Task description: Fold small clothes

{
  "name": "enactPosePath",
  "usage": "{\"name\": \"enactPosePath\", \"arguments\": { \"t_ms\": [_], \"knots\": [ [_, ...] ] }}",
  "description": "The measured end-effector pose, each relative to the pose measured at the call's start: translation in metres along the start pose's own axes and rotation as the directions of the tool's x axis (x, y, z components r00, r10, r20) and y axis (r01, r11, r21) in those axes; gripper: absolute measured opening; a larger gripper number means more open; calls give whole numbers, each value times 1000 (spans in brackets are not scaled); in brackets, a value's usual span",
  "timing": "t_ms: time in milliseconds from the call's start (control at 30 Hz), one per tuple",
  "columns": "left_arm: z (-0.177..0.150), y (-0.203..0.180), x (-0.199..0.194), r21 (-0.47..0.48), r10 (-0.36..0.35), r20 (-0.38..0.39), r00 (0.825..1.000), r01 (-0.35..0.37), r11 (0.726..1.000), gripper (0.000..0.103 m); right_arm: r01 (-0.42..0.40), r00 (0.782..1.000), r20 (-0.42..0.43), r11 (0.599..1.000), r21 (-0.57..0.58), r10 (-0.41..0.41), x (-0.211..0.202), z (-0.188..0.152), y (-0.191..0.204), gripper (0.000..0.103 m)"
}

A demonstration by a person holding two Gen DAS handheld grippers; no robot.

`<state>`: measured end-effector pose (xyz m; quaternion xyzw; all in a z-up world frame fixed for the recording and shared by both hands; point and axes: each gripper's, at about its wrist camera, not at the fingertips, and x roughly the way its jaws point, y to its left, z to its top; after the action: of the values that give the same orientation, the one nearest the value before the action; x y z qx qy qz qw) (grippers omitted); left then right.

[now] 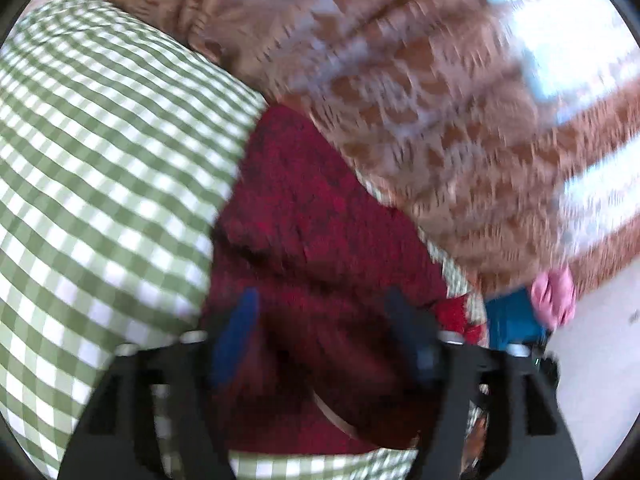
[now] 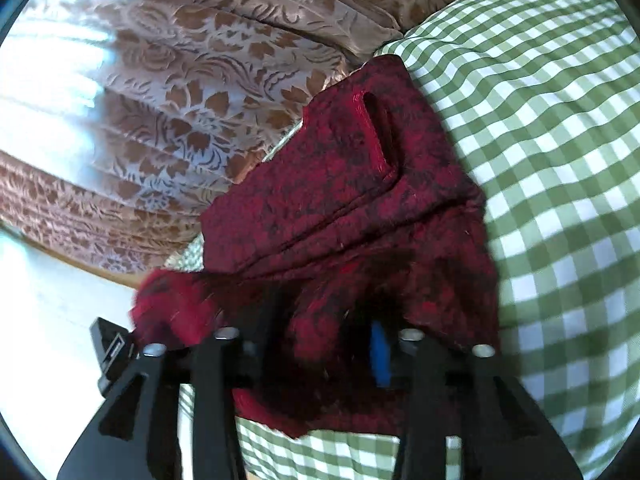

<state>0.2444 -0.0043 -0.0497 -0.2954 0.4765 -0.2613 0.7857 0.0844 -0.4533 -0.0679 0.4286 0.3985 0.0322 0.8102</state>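
Dark red fuzzy knit garment [image 2: 344,216] is seen folded on the green-and-white checked cloth [image 2: 560,160], near its edge beside the brown floral patterned curtain [image 2: 180,92]. Left gripper [image 1: 324,320] is held over the garment, fingers apart, nothing pinched. Right gripper [image 2: 324,336] is partly buried in the garment's near edge; whether anything is clamped cannot be told.

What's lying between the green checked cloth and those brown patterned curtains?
A dark red garment lies between the green checked cloth and the brown curtains, clearest in the right wrist view.
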Motion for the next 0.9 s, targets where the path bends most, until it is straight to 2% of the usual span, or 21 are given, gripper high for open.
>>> {"name": "enactPosePath", "arguments": {
  "t_ms": [67,100,200,267,367,433,467,500,533,567,667,700,767,900],
  "knots": [
    [11,13,-8,-50,-15,29,999,16,999,77,-47,999,-6,999,20,47,0,5,-2,70],
    [12,18,-13,-49,13,46,999,-10,999,77,-60,998,2,998,26,60,-1,6,-1,77],
    [3,23,-21,37,55,50,997,-57,998,77,-40,998,57,999,-31,42,-17,7,6,91],
    [-15,30,-25,96,53,26,998,-55,994,81,9,997,79,998,-69,-4,-31,3,4,91],
    [-48,40,-31,156,16,-10,1000,-15,988,85,115,990,100,983,-145,-102,-45,-11,-3,91],
    [-68,46,-25,178,40,-35,999,-33,984,85,182,982,90,962,-205,-166,-45,-26,-10,91],
    [-73,47,-20,186,69,-42,997,-60,981,83,201,979,82,955,-219,-187,-43,-32,-15,88],
    [-77,48,-16,188,85,-45,995,-75,979,80,230,973,67,944,-238,-221,-36,-39,-19,80],
    [-80,49,-9,185,88,-57,995,-76,980,66,251,968,56,936,-247,-244,-30,-43,-23,72],
    [-81,49,-2,182,94,-74,993,-79,980,51,263,964,46,932,-249,-260,-23,-45,-25,56],
    [-79,44,2,180,116,-93,989,-98,979,28,325,945,49,906,-271,-324,-11,-53,-25,36],
    [-80,43,0,188,121,-93,988,-102,977,26,329,943,51,903,-277,-328,-12,-53,-22,30],
    [-83,42,-8,203,123,-92,988,-102,974,21,335,941,54,895,-296,-334,-19,-56,-16,26],
    [-94,43,-30,198,109,-90,990,-90,976,17,322,944,41,890,-322,-326,-32,-68,-7,23]
  ]
}}
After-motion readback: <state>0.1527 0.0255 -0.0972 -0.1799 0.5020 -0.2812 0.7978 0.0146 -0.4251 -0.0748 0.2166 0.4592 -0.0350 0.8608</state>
